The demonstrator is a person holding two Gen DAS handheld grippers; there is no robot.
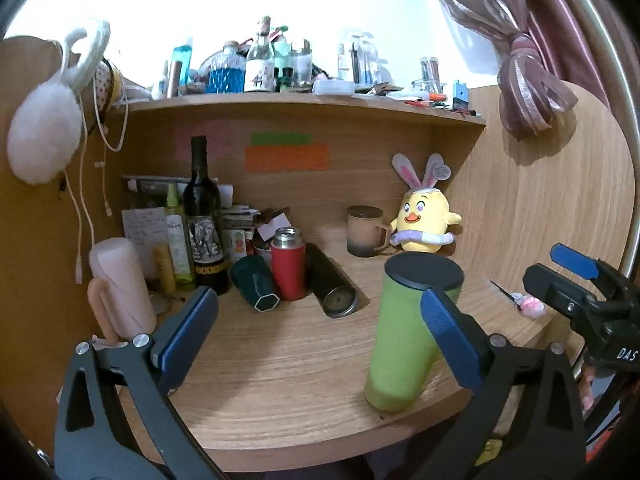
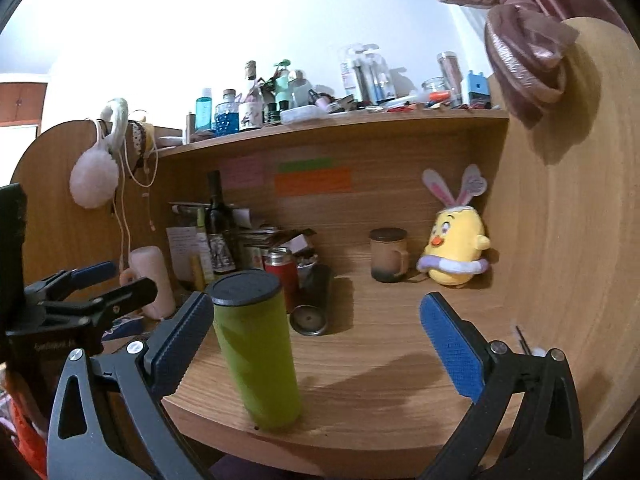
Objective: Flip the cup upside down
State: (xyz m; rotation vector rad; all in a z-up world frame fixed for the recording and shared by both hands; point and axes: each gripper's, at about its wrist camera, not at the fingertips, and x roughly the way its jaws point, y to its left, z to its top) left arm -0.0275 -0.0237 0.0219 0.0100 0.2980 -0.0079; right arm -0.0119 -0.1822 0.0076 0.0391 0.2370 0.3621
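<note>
A tall green cup (image 1: 404,336) with a black end on top stands upright near the front edge of the wooden desk (image 1: 288,364). My left gripper (image 1: 320,324) is open and empty, with the cup just inside its right finger (image 1: 448,332). In the right wrist view the cup (image 2: 258,348) stands next to the left finger (image 2: 180,336) of my right gripper (image 2: 316,332), which is open and empty. The right gripper also shows at the right of the left wrist view (image 1: 576,276).
At the back left stand a wine bottle (image 1: 204,216), a red flask (image 1: 288,264), a dark green cup lying down (image 1: 256,286), a black tumbler lying down (image 1: 330,286) and a pink bottle (image 1: 120,284). A brown mug (image 1: 366,230) and a yellow plush chick (image 1: 426,216) sit at the back right.
</note>
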